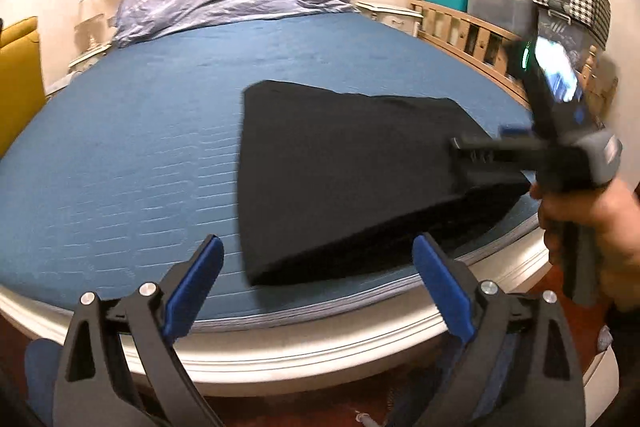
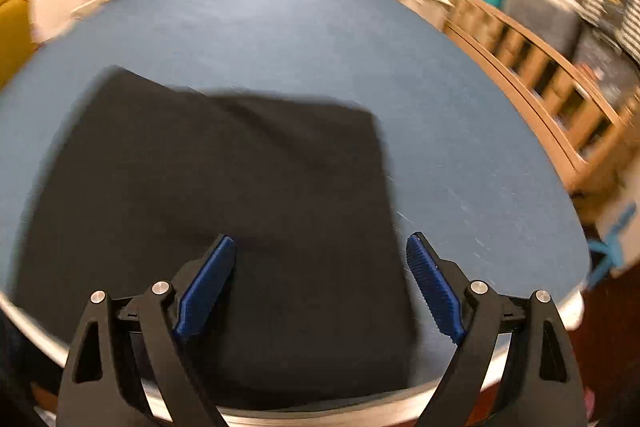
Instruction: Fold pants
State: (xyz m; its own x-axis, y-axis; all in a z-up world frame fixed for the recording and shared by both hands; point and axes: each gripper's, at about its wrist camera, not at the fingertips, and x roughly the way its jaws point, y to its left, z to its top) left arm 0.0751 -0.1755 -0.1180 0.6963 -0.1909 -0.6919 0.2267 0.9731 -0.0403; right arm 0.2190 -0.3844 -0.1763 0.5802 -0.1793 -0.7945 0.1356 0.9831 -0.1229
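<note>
While the black pants (image 1: 352, 179) lie folded flat near the foot edge of the blue mattress (image 1: 140, 155), we keep our left gripper (image 1: 316, 291) and right gripper (image 2: 320, 283) spread and empty, and should press the fold smooth before tidying its edges.

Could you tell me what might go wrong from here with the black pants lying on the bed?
1. The folded black pants lie close to the bed's near edge; a nudge could slide them off.
2. The right hand-held gripper hangs open over the pants; closing there may pinch only the top layer and undo the fold.
3. The left hand-held gripper is open, off the cloth, so nothing pins it.
</note>
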